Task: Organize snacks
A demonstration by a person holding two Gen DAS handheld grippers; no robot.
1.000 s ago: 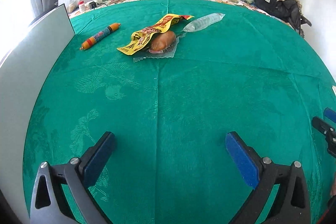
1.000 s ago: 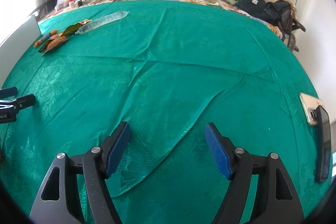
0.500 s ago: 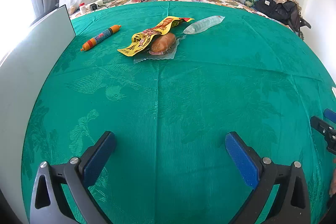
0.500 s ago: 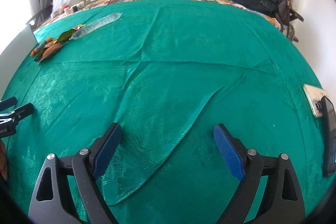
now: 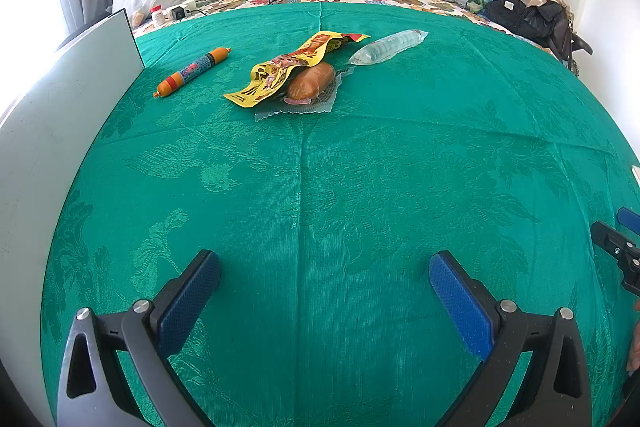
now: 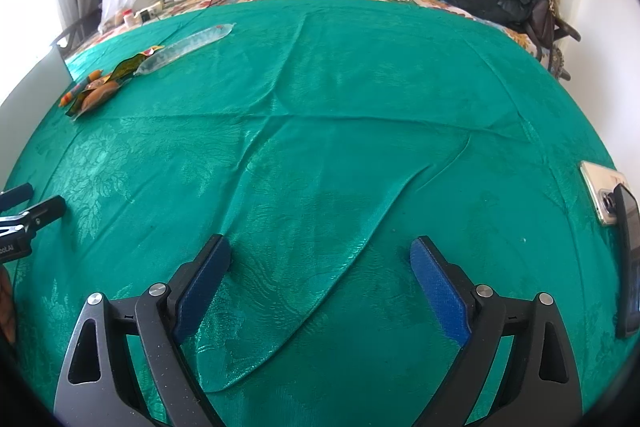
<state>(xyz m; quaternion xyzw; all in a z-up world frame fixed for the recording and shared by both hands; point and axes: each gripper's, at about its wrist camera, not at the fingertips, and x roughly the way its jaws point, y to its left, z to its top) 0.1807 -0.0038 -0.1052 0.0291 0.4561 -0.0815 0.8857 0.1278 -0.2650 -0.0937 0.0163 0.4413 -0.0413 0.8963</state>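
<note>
Snacks, four items, all on the green bedspread (image 5: 320, 207), grouped toward its far left part, well apart from both grippers.

Landmark: yellow snack wrapper (image 5: 288, 67), lying flat and crumpled.
- Brown sausage-shaped snack in a clear pack (image 5: 310, 85): touching the wrapper's near right edge, partly under it.
- Orange stick sausage (image 5: 192, 71): left of the wrapper, apart from it, near the white board (image 5: 60, 115).
- Clear long packet (image 5: 386, 47): right of the wrapper, just beyond its far tip.

Left gripper (image 5: 324, 291): jaws spread wide, nothing between them, over bare cloth well short of the wrapper.
Right gripper (image 6: 320, 267): jaws opening, nothing between them, over a crease in the cloth.
</note>
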